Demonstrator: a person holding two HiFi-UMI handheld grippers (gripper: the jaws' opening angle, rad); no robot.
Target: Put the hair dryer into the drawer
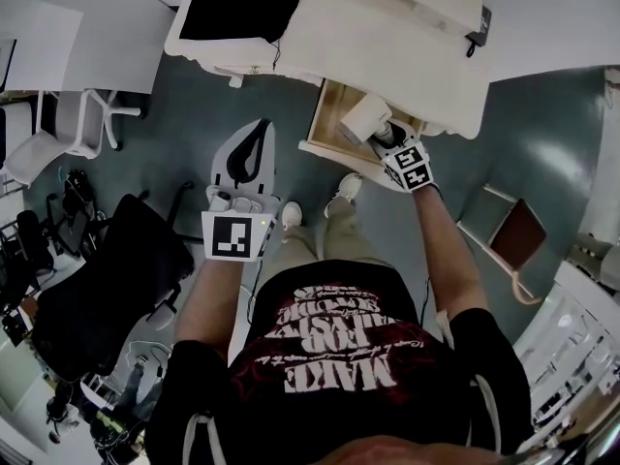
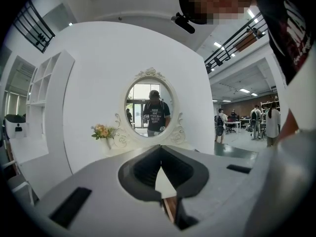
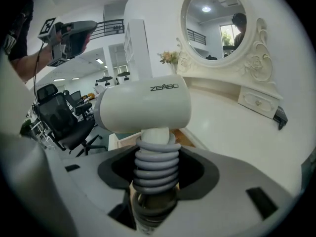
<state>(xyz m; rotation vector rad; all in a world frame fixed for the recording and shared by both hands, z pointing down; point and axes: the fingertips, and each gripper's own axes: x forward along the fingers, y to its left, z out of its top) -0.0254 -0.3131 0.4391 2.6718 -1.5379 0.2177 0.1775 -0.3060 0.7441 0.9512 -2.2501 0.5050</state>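
Observation:
A white hair dryer [image 1: 366, 117] [image 3: 143, 107] has a grey cord coiled round its handle [image 3: 157, 164]. My right gripper [image 1: 384, 136] [image 3: 153, 184] is shut on that wrapped handle and holds the dryer head just over the open wooden drawer [image 1: 332, 108] [image 3: 183, 137] of the white dressing table [image 1: 407, 37]. My left gripper [image 1: 256, 132] [image 2: 160, 157] hangs in the air to the left of the drawer, away from the table. Its jaws stand together with nothing between them.
A black cloth [image 1: 237, 8] lies on the table's left end. An oval mirror [image 2: 149, 107] [image 3: 222, 28] and a small flower vase [image 2: 102, 131] stand at the table's back. A black office chair [image 1: 107, 269] and a white chair [image 1: 58, 124] are to the left.

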